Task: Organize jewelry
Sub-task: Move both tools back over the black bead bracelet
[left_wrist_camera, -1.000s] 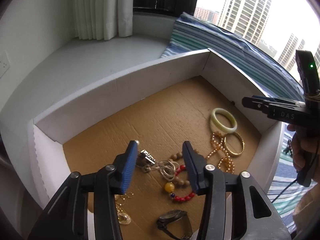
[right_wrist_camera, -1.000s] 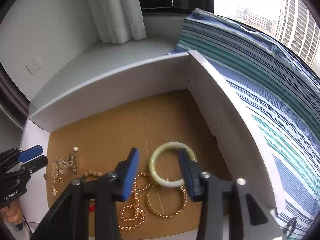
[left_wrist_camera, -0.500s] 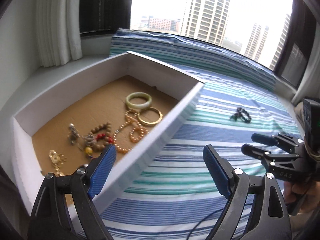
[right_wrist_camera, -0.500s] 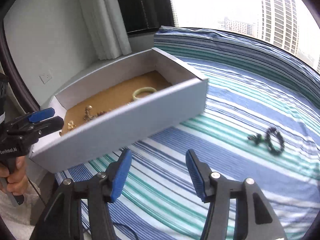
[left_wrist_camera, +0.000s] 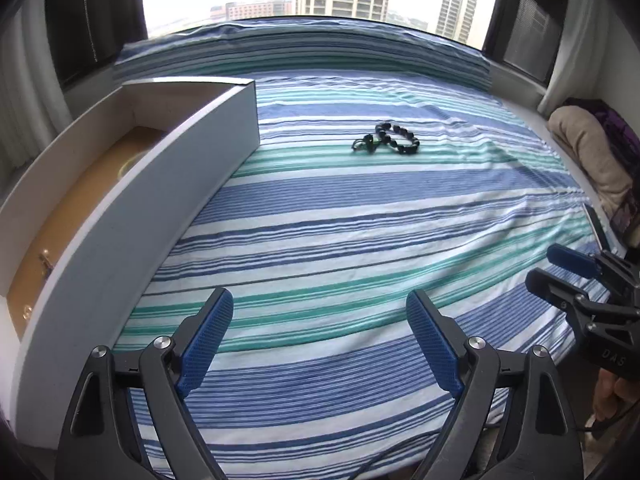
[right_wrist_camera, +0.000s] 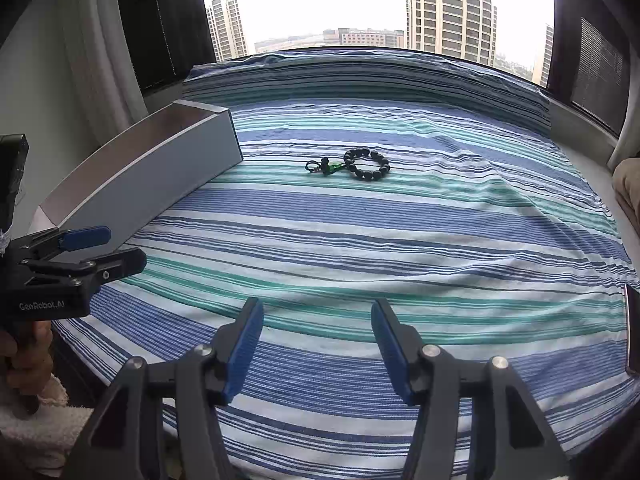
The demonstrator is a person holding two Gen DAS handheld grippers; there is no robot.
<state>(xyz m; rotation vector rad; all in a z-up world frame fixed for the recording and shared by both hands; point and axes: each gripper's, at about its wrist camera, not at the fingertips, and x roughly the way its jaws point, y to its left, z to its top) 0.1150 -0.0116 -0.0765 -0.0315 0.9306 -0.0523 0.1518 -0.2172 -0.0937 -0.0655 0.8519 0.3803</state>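
Observation:
A black bead bracelet (left_wrist_camera: 387, 139) (right_wrist_camera: 366, 165) with a small green charm lies alone on the striped bedspread, far ahead of both grippers. The white box (left_wrist_camera: 120, 200) (right_wrist_camera: 152, 172) with a cardboard floor sits at the left; a few gold pieces and a pale green bangle show inside it in the left wrist view. My left gripper (left_wrist_camera: 319, 334) stands wide open over the bedspread, nothing between its blue pads. My right gripper (right_wrist_camera: 317, 342) is also open and holds nothing. Each gripper shows at the edge of the other's view.
The blue, teal and white striped bedspread (left_wrist_camera: 360, 220) covers the whole bed. A beige folded blanket (left_wrist_camera: 592, 152) lies at the far right. A window with tower blocks runs along the back. A hand (right_wrist_camera: 24, 360) holds the left gripper.
Both grippers have swung right, away from over the box and its jewelry, out over the bedspread. The left jaws have widened a lot, the right ones a little. The black bracelet has come into view.

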